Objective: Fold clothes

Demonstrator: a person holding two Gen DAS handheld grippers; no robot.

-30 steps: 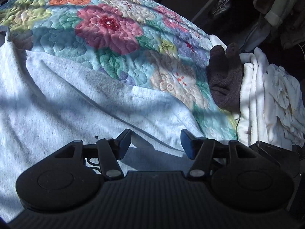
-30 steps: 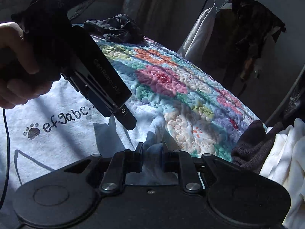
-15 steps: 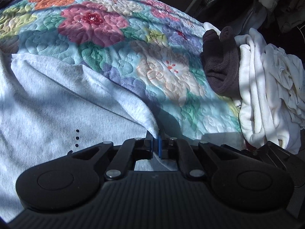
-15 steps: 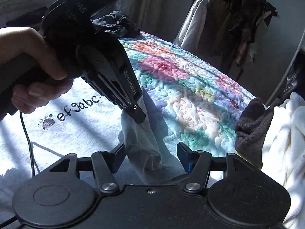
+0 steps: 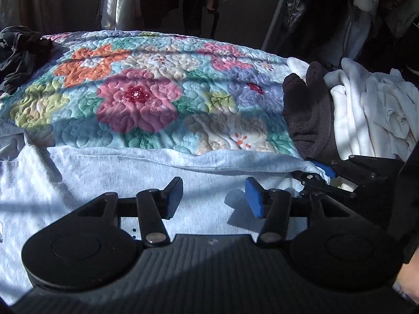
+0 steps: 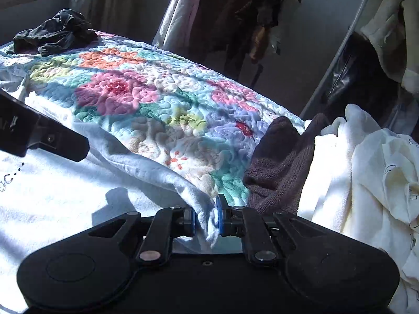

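A pale grey-blue T-shirt lies spread on the floral quilt. My left gripper hovers over the shirt, its jaws opening, with nothing between the blue pads. My right gripper is closing, and its pads pinch a bunched fold of the shirt's edge. The left wrist view shows the same gripper at the right, gripping that edge near a brown knit. In the right wrist view one of the left gripper's black fingers pokes in from the left, above the shirt.
A dark brown knitted garment and a heap of white clothes lie at the quilt's right end. A crumpled black garment sits at the far left. Hanging clothes fill the background.
The left gripper pinched the shirt's edge half a second ago, then let go and lifted away. The right gripper dropped its earlier fold, opened, and shut on the shirt's edge further right.
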